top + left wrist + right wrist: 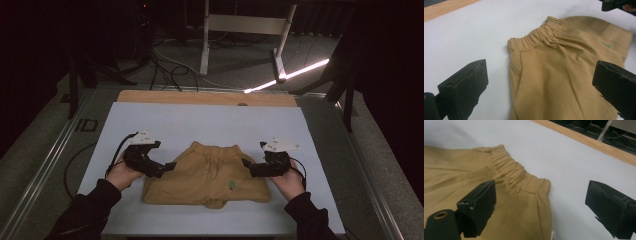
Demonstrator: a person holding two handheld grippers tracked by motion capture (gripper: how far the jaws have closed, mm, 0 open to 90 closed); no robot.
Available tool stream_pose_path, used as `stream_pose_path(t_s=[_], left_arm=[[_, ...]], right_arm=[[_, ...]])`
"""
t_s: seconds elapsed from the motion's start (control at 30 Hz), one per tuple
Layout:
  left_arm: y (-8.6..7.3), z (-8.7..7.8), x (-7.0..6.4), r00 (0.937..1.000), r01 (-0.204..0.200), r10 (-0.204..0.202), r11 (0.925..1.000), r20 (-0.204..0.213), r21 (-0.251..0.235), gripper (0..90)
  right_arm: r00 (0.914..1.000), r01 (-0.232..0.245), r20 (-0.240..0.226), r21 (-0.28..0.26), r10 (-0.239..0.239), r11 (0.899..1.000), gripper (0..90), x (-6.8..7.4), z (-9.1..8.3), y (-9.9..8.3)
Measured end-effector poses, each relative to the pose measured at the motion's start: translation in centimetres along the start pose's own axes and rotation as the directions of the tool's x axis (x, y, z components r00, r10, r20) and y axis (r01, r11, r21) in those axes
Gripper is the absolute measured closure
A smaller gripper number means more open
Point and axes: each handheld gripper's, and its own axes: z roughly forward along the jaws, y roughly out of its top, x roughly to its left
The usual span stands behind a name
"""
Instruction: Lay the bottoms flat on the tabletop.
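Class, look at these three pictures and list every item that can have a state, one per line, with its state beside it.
left gripper: open, jaws astride the shorts' left edge, holding nothing.
right gripper: open, jaws astride the shorts' right edge, holding nothing.
tan shorts: spread flat, unfolded, elastic waistband at the far side.
white table cover: laid flat, smooth.

the letters "id" stand on the grey table frame (pixel 86 125), left of the white mat (pixel 200 125).

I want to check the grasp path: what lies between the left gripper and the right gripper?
In the high view, only the tan shorts lie between the left gripper and the right gripper.
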Motion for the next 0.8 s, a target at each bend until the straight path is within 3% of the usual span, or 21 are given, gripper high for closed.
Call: stream_pose_path(t_s=[0.23,0.47,0.53,0.6,0.8], left_arm=[[1.0,1.5,0.7,0.9999,0.009,-0.009,0.9999,-0.013,0.009,1.2],[1.6,3.3,1.3,0.9995,0.029,-0.029,0.9995,-0.009,0.013,1.2],[1.7,3.9,1.4,0.9992,0.039,-0.038,0.9991,-0.014,0.018,1.2],[1.8,4.5,1.6,0.9991,0.041,-0.041,0.9988,-0.014,0.024,1.2],[1.6,6.8,1.9,0.9977,0.067,-0.067,0.996,0.002,0.059,2.2]], right_arm=[[0.9999,0.001,0.011,0.021,-0.001,1.0,10.1,-0.8,1.9,0.6],[0.9995,-0.026,0.017,0.075,0.025,0.997,9.8,-1.4,3.4,0.6],[0.9994,-0.034,0.005,0.095,0.034,0.995,10.4,-1.5,3.8,0.6],[0.9966,-0.063,-0.045,0.112,0.069,0.992,10.4,-2.0,4.3,0.5],[0.9951,-0.09,-0.029,0.13,0.094,0.987,10.7,-2.4,5.5,0.0]])
